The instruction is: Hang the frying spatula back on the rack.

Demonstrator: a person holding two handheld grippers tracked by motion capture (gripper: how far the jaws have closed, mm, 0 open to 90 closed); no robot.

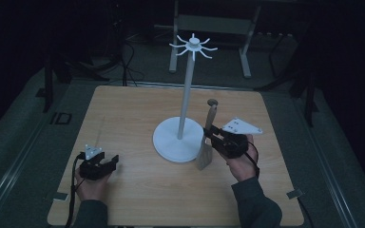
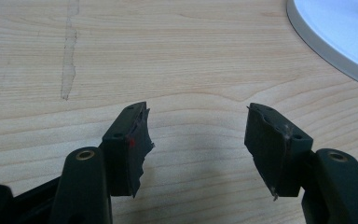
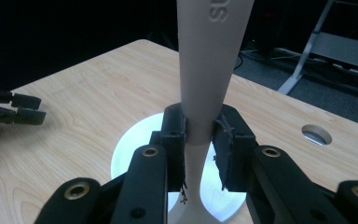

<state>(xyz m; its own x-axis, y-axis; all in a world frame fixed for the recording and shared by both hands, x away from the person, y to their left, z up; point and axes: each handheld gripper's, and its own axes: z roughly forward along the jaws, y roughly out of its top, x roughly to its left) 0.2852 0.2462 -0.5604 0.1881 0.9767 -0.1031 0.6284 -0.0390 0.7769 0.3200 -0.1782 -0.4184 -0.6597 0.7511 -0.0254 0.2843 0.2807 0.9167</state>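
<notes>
Right gripper view: a spatula [image 3: 212, 60] is seen clamped by its narrow handle in the right gripper [image 3: 200, 140], upright beside the stand [image 1: 185, 102]. Left gripper [image 2: 198, 140] fingers are spread, empty. Rotation in the grip could be caused by the thin neck.

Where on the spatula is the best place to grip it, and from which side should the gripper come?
Grip the spatula at its narrow neck, between blade and handle, coming from the right side with the jaws level. The neck fits between the pads, and the stand blocks its left side. The right gripper is shut there now.
</notes>
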